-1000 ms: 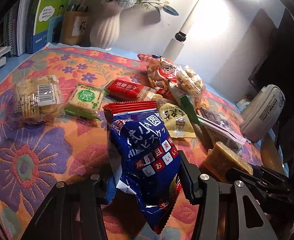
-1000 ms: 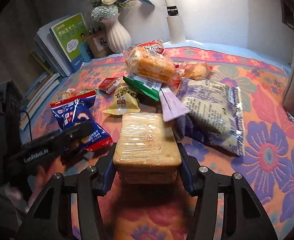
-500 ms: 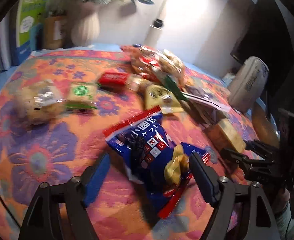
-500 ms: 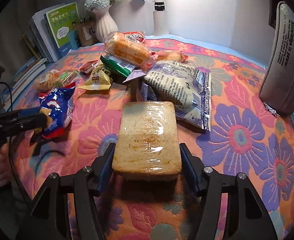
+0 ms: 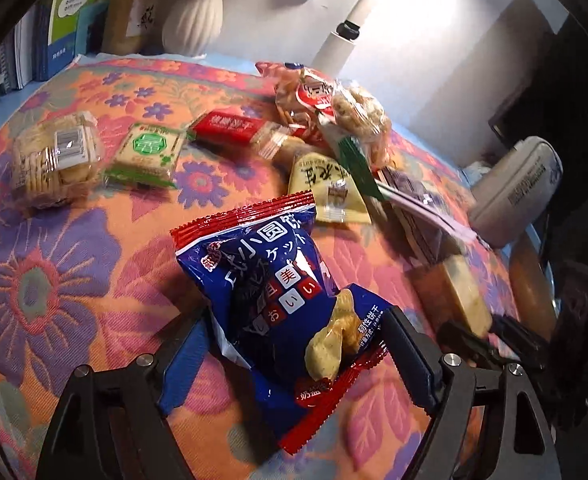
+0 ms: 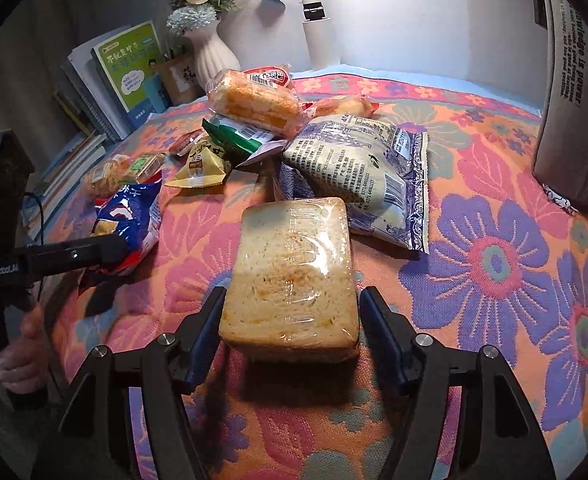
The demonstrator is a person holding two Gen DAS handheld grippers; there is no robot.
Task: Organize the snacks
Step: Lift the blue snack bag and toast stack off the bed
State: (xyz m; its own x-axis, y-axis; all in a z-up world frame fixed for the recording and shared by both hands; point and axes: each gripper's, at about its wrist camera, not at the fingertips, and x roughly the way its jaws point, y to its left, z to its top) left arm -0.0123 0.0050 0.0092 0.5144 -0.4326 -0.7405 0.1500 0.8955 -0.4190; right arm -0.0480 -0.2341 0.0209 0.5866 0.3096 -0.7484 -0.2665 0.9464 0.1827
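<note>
Two grippers are on my screens, and both sets of jaws are opening. My left gripper (image 5: pixel 294 344) straddles a blue foil biscuit bag with red crimped ends (image 5: pixel 278 300), which lies flat on the orange and purple floral tablecloth (image 5: pixel 46 280) near its front edge; the pads stand clear of the bag, so it is released. My right gripper (image 6: pixel 290 320) brackets a clear-wrapped tan block of bread (image 6: pixel 292 272), also resting on the cloth near the front edge, with a gap showing at each pad. Just behind the bread lies a blue-and-white patterned plastic packet (image 6: pixel 366 176). Farther back, toward the far edge, a heap of mixed snack packets (image 6: pixel 254 116) sits in front of a ribbed white vase (image 6: pixel 210 56).
</note>
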